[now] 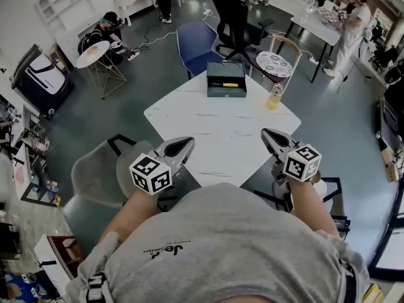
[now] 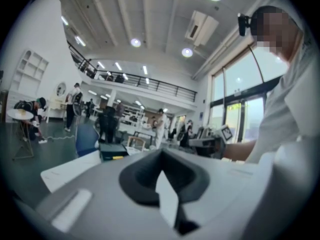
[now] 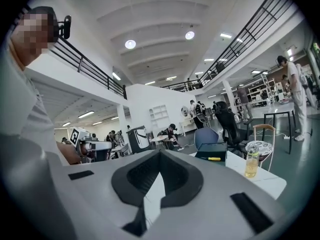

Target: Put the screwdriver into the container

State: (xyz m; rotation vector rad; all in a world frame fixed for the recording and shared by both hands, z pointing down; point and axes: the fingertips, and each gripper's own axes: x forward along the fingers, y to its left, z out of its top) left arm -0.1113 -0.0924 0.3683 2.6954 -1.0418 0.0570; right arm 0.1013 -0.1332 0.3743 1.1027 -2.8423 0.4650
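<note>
We find the screwdriver (image 1: 224, 84) already lying inside the container (image 1: 227, 94), its yellow handle flat on the bottom and running along the box's length. The container is a dark, open-topped box at the far edge of the table (image 1: 214, 128). To its right, apart from it and close to the table's right corner, stands a bottle (image 1: 274, 97) of yellowish liquid. The rest of the white tabletop is bare. Our left gripper (image 1: 189, 141) hangs over the near left edge and our right gripper (image 1: 266, 133) over the near right edge, both well apart from the container and pointing roughly toward it. Each gripper's own view shows its jaws pressed together with nothing between them, only the white table showing through the dark notch behind the tips. Each gripper carries its marker cube at the back, near our hands. Beyond the far edge we see a blue chair (image 1: 196, 46), and by the near left edge a grey chair (image 1: 95, 175).
</note>
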